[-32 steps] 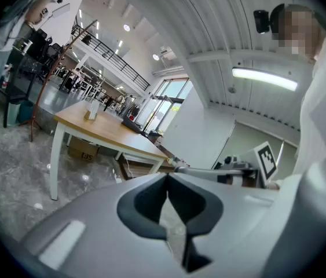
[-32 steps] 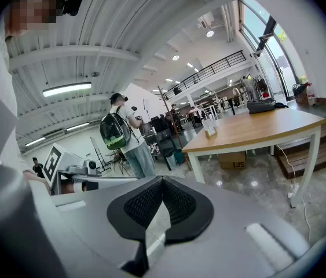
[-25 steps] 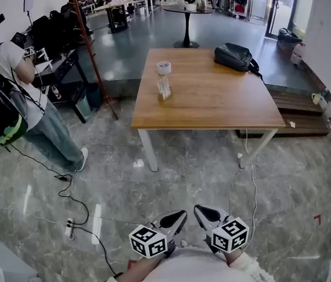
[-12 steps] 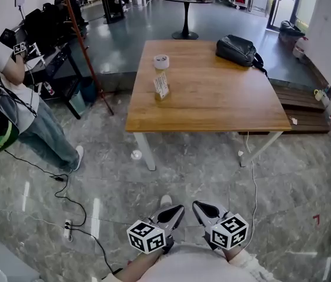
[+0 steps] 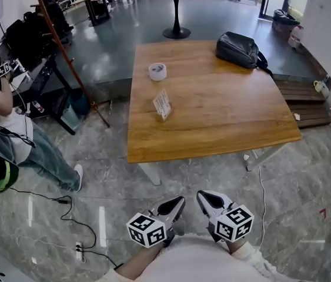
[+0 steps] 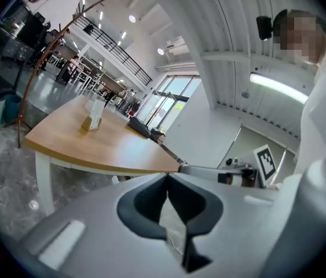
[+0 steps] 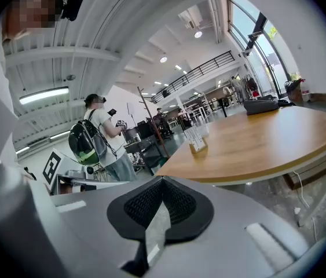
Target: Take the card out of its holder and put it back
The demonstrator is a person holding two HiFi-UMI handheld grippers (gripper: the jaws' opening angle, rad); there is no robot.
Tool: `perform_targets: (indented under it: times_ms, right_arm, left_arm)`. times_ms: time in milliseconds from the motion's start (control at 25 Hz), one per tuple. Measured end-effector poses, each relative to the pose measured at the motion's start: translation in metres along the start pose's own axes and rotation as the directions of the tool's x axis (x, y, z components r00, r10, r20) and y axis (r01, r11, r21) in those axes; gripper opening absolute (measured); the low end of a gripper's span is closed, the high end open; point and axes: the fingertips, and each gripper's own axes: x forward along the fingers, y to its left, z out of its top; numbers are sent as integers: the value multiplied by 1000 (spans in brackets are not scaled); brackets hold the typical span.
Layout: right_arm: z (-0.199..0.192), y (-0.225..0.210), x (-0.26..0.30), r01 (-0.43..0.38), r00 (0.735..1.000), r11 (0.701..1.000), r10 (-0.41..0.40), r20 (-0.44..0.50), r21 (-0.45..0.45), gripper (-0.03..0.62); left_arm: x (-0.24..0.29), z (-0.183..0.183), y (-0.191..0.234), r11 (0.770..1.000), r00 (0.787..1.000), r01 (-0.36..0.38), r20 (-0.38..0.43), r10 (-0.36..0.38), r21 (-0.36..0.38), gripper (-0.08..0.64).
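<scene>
A white card stands in a small wooden holder (image 5: 162, 105) on the left part of the wooden table (image 5: 224, 122). The card and holder (image 6: 93, 116) also show far off in the left gripper view, and the same card and holder (image 7: 196, 139) show in the right gripper view. Close to my body and over the floor, short of the table's near edge, I hold my left gripper (image 5: 180, 200) and right gripper (image 5: 201, 195). Both are shut with nothing between the jaws. The left gripper (image 6: 167, 176) and the right gripper (image 7: 163, 179) show their tips meeting.
A roll of tape (image 5: 157, 71) and a black bag (image 5: 240, 50) lie on the table farther back. A person with a backpack (image 5: 0, 128) stands at the left. A slanted pole (image 5: 65, 54) rises near the table's left corner. Cables and a power strip (image 5: 82, 248) lie on the floor.
The table has come nearer and sits lower in the head view as I walked forward. Both grippers stay shut and low by my body.
</scene>
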Motion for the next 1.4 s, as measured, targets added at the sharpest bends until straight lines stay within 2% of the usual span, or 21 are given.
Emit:
perform_targets:
  times_ms: [240,400,480,760,960,1160,1400]
  right_arm:
    - [15,-14,40,23,1000,999,-22,-16,23,-5]
    - [26,-33,59,33,999,998,-32,-19,52,-6]
    - [35,-41,72,24,999,999,-24,-21,47,-5]
    - [82,-79,125,-44,998,999,44,-40,13,-5]
    - [110,-101,152,-106,993,994,105,-59,-19,-5]
    - [125,-120,175,-186,979,982,183,-88,-26,-6]
    - [125,-139,191,-212,972,977,211,-107,4,-6]
  left_arm:
    - [24,25,38,999,998,40,-38,-42,-33,8]
    - [37,40,61,998,999,28,-34,-30,-59,8]
    - [44,52,73,999,1000,7,-23,-8,-49,8]
    - [86,101,116,998,998,-64,16,65,-22,8]
    - [117,126,139,994,994,-96,41,98,-52,8]
    - [144,138,152,989,991,-121,39,125,-80,8]
    - [157,138,165,980,983,-172,41,177,-97,8]
